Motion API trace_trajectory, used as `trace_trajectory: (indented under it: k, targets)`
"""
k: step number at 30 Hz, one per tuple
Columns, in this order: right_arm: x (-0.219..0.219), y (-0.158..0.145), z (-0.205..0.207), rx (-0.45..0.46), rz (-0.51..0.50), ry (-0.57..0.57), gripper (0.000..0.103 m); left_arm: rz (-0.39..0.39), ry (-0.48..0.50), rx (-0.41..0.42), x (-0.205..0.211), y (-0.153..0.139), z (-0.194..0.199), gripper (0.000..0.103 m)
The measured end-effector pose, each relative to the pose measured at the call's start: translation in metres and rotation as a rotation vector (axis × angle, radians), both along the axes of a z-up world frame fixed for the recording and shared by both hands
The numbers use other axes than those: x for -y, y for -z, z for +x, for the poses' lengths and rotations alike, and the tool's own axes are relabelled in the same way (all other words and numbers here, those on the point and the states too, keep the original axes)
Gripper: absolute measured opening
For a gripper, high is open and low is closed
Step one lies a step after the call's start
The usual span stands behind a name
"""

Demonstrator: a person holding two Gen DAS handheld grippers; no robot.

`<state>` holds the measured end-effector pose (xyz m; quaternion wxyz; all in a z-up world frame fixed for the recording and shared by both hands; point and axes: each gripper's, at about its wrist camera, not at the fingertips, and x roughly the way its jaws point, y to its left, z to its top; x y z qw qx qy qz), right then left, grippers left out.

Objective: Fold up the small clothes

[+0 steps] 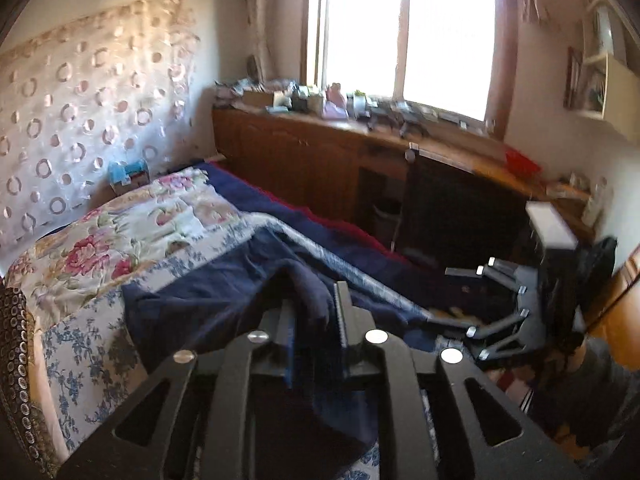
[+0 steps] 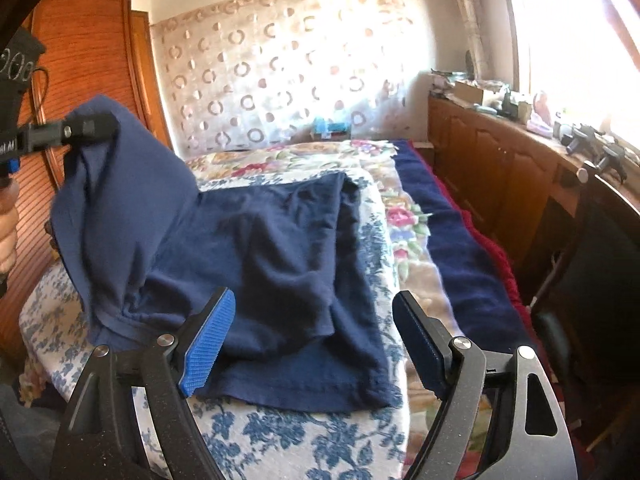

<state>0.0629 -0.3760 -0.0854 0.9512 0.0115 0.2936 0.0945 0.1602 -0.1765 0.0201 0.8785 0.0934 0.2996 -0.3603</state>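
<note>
Left gripper [image 1: 316, 316] has its jaws clenched on a bunched corner of the navy shirt [image 2: 280, 264], lifting it up. Right gripper [image 2: 308, 344] jaws are spread wide, holding nothing, with the rest of the shirt lying just ahead on the floral bed [image 2: 280, 440].

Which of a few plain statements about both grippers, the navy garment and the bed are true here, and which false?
1. The left gripper is shut on the navy garment. True.
2. The right gripper is shut on the garment's hem. False: its jaws stand wide apart, holding nothing.
3. The whole garment lies flat on the bed. False: one part is lifted off the bed by the left gripper.
4. The garment rests on a floral cover with blue flowers. True.
5. The window is dark. False: bright daylight comes through it.
</note>
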Motion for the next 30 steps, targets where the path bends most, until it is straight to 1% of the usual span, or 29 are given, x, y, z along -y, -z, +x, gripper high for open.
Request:
trace_trajectory:
  k: [2,5,8,16,23,26,30]
  targets:
    - [0.001,0.001,0.0,-0.002,0.001,0.003,0.083,0.028,-0.005,-0.018,0.002,0.009,0.001,0.016]
    - [0.005,0.004,0.002,-0.01,0.003,0.012,0.083,0.04,-0.021,-0.053,-0.007,0.018,0.002,0.017]
    - [0.003,0.006,0.005,-0.017,0.008,0.011,0.083,0.045,-0.049,-0.052,-0.017,0.025,-0.003,0.017]
    - [-0.016,0.005,0.022,-0.027,0.003,-0.044,0.083,0.035,-0.157,-0.059,-0.071,0.045,-0.004,0.017]
    - [-0.061,0.002,0.053,-0.044,-0.052,-0.144,0.083,0.038,-0.258,-0.031,-0.117,0.056,0.003,0.017]
    - [-0.089,0.003,0.069,-0.058,-0.075,-0.209,0.083,0.045,-0.299,-0.016,-0.134,0.06,0.006,0.017]
    - [-0.13,0.008,0.091,-0.085,-0.1,-0.304,0.082,0.035,-0.332,-0.025,-0.152,0.064,0.011,0.017]
